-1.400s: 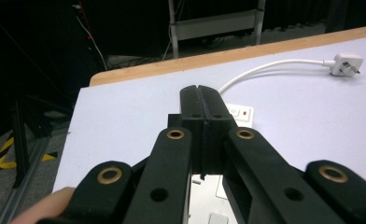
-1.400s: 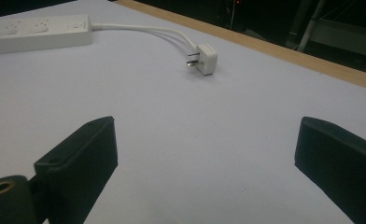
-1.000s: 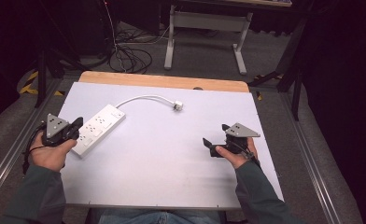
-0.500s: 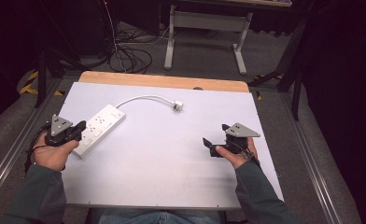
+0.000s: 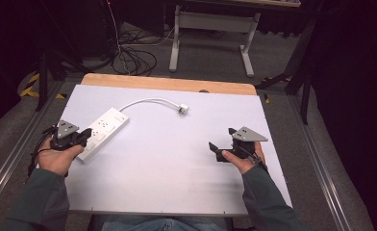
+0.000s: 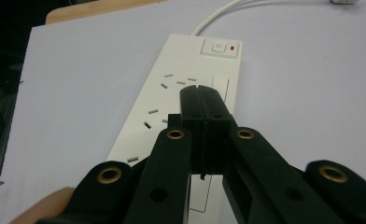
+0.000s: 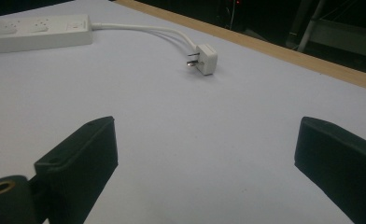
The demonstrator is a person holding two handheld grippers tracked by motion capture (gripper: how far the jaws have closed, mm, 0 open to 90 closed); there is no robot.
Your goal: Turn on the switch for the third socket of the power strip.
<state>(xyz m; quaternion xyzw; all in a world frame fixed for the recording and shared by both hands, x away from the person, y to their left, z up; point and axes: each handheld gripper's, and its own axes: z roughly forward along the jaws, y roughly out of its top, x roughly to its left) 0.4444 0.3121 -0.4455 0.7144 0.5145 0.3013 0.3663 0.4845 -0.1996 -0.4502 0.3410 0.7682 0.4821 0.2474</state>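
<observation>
A white power strip lies slanted on the left half of the white table. Its white cord curves right to a white plug lying loose near the table's middle. My left gripper is shut with nothing between its jaws, and its tips hover over the sockets of the power strip. My right gripper rests at the right side, wide open. Well beyond its jaws the plug lies with its prongs showing, and the power strip sits at far left.
A wooden strip borders the table's far edge. Behind it stand a grey metal stand and a tangle of cables on the floor. Metal rails run along both sides of the table.
My left gripper has edged forward and right over the near end of the power strip. The right gripper has stayed still.
</observation>
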